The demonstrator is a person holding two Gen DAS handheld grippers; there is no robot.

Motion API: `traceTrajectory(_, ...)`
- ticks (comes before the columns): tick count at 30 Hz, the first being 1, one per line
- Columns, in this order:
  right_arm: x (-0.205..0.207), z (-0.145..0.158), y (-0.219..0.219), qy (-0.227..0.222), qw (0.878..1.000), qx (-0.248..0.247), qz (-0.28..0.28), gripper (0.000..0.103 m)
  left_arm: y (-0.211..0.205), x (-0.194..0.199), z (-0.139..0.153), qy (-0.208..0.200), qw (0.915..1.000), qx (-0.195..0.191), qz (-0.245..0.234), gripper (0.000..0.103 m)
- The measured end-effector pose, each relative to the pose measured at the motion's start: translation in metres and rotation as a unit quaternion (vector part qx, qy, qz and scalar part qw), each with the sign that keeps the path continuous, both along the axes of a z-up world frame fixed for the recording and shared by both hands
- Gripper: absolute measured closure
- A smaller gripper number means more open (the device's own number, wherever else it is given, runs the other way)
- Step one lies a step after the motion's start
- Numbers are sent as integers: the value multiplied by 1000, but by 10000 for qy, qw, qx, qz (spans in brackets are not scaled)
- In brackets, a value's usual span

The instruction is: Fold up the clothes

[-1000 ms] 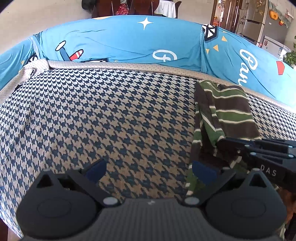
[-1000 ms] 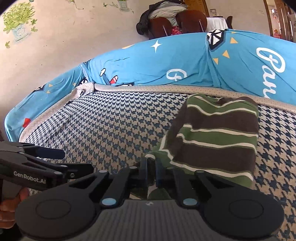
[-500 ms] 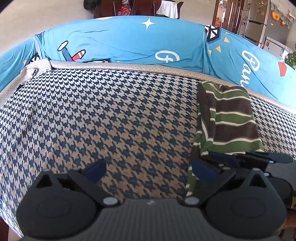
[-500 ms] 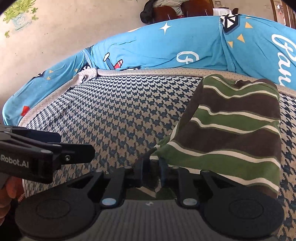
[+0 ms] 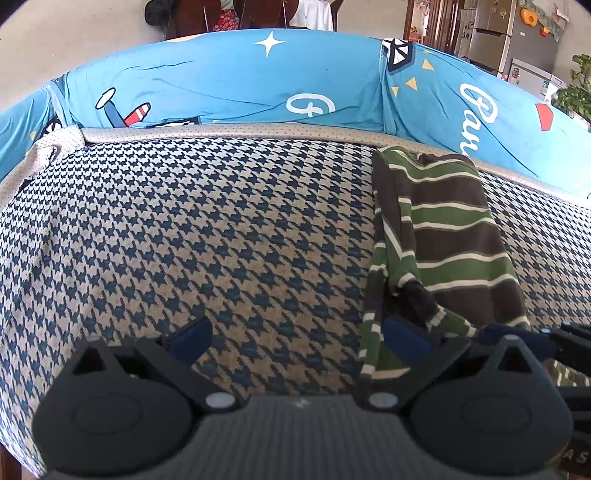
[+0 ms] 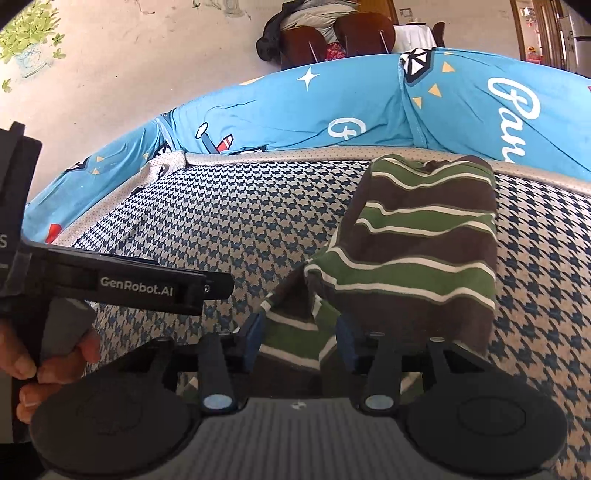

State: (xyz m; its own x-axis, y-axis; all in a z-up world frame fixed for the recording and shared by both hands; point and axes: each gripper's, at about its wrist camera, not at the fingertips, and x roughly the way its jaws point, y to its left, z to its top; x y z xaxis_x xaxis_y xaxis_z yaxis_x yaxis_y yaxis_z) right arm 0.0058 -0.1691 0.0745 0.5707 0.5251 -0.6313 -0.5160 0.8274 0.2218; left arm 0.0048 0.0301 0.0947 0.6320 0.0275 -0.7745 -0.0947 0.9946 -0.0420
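Note:
A folded green-and-brown striped garment lies on the houndstooth sofa seat, reaching back to the blue backrest. My right gripper is at its near edge. The jaws are opening, and a striped corner lies loosely between the blue pads without being pressed. In the left wrist view the garment is on the right. My left gripper is open over bare seat just left of the garment, with nothing between its fingers. One right gripper finger shows at the garment's near corner.
Blue cartoon-print cushions wall the back and left of the seat. A hand holds the left gripper at the left of the right wrist view. Chairs and a fridge stand beyond the sofa.
The right gripper was shut on the garment's near corner. It has opened, and the corner now rests on the seat. The right gripper also shifted sideways, while the left gripper stayed put.

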Motion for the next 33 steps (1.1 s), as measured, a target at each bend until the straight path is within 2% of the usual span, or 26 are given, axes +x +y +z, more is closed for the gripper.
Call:
traceTrajectory(5, -30, 3, -16, -7, 9997, 42, -232, 47, -6, -10, -4, -65, 9997, 105, -219, 0)
traceTrajectory(8, -44, 4, -25, -20, 9993, 49, -370, 45, -7, -16, -6, -137, 9994, 169, -286, 0)
traceTrajectory(16, -70, 3, -50, -5, 9970, 40, -768, 45, -8, -29, -20, -120, 9995, 199, -221, 0)
traceTrajectory(22, -85, 4, -69, -8, 9944, 54, -1057, 45, -14, -36, -30, -96, 9986, 455, -251, 0)
traceTrajectory(26, -96, 6, -86, -43, 9917, 98, -1284, 45, -14, -39, -42, 63, 9982, 569, -180, 0)
traceTrajectory(33, -112, 8, -124, -123, 9801, 6, -1983, 44, -1, -49, -44, 89, 9993, 343, 103, 0)
